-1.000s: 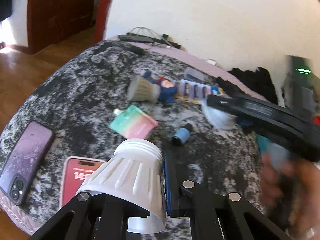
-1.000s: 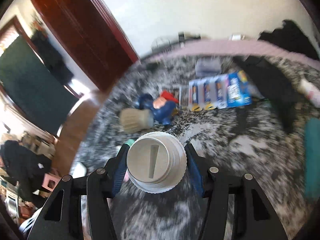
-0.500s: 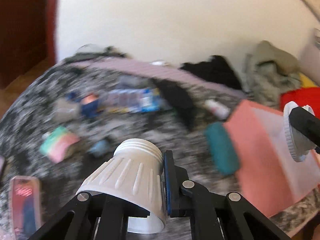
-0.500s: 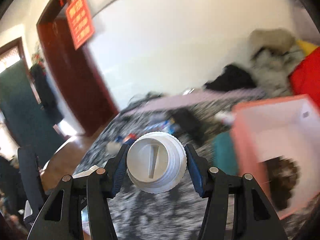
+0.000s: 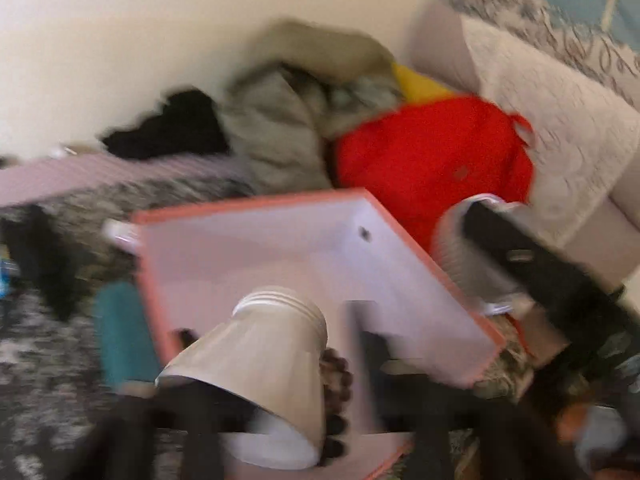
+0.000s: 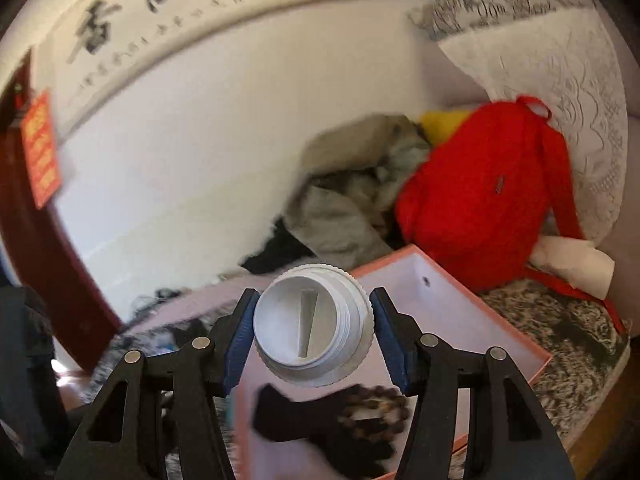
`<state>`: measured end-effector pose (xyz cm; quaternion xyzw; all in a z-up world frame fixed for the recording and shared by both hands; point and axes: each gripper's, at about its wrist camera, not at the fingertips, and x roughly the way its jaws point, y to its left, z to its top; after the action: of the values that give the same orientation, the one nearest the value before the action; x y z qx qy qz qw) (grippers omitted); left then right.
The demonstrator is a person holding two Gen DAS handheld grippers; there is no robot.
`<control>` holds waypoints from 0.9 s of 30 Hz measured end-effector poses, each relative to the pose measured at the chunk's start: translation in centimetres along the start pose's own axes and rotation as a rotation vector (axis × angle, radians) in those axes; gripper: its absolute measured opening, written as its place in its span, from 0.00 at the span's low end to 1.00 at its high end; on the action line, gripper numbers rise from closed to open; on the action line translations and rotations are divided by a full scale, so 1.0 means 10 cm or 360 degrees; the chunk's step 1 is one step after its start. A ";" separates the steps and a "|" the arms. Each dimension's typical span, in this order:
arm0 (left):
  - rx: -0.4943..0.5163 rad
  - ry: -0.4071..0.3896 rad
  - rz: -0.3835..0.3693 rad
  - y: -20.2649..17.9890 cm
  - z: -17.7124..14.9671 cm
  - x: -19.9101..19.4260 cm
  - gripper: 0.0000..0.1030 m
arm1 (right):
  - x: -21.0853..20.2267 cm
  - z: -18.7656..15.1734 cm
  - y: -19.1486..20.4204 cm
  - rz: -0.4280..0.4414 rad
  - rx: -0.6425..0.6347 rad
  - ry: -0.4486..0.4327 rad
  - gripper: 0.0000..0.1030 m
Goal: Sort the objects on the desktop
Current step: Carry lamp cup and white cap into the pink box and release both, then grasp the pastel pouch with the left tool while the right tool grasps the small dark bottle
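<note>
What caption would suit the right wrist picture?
Right gripper, jaws opening, releases a white ribbed cap over a pink box holding wooden beads.

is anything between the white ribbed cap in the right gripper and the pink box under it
Nothing visible blocks it. The white ribbed cap sits between the opening jaws of the right gripper, directly above the open pink cardboard box. Only a dark bead bracelet and a black item lie inside.
</note>
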<state>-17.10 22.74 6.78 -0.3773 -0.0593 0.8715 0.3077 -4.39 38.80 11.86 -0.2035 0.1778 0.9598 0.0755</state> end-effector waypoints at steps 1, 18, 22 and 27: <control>-0.0004 0.0022 -0.0005 -0.01 0.01 0.06 0.76 | 0.09 0.00 -0.08 -0.0028 0.0031 0.0019 0.90; -0.0506 -0.0099 0.0788 2.26 -0.74 -0.99 0.86 | 0.50 -0.68 1.44 0.0341 -0.0285 0.0098 1.00; -0.0656 -0.0021 0.1038 3.09 -1.04 -1.19 0.86 | 0.86 -1.22 2.12 0.0510 -0.0407 0.0346 1.00; -0.0905 0.0083 0.1171 4.03 -1.33 -1.38 0.86 | 1.51 -1.88 2.64 0.0685 -0.0250 0.0831 1.00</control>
<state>-20.42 -19.42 -7.58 -0.4645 -0.1503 0.8620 -0.1360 -16.98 8.42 -2.33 -0.4052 0.1555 0.8801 -0.1925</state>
